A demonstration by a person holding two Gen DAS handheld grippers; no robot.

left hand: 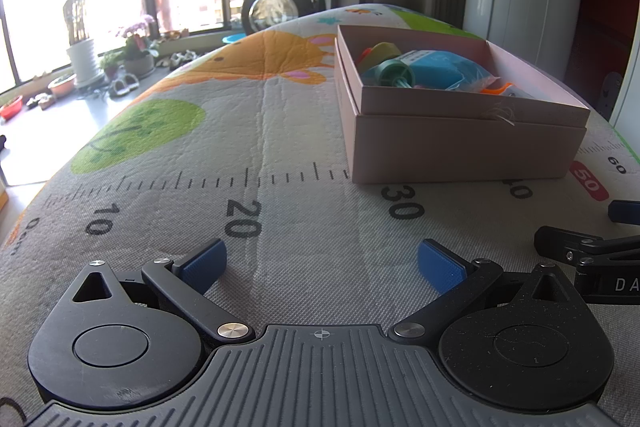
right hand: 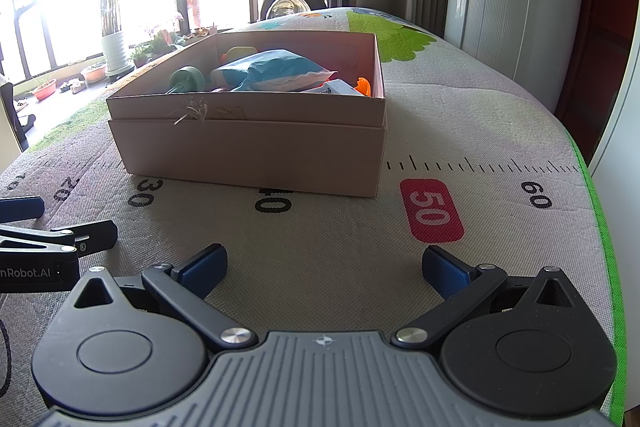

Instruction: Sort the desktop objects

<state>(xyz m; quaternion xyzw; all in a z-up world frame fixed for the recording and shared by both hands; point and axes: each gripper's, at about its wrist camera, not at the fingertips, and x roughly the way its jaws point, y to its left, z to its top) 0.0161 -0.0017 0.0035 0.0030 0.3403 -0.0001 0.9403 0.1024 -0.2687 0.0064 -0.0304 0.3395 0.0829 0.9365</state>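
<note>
Box (right hand: pixel 248 151) sits on the mat (right hand: pixel 460 115), centre of the right wrist frame and right of centre in the left wrist frame. Inside it: a packet (right hand: pixel 276 69), with a spool (right hand: pixel 186 79) to its left. Potted plants (left hand: pixel 84 61) stand at far left, behind the mat.

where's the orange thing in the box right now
In the right wrist view the orange piece sits in the pink box's near right corner, against the right wall, beside the blue bag.

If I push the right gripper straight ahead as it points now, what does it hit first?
Most likely the near wall of the pink box. The right gripper is open with only bare mat before it; its height against the wall is unclear.
</note>
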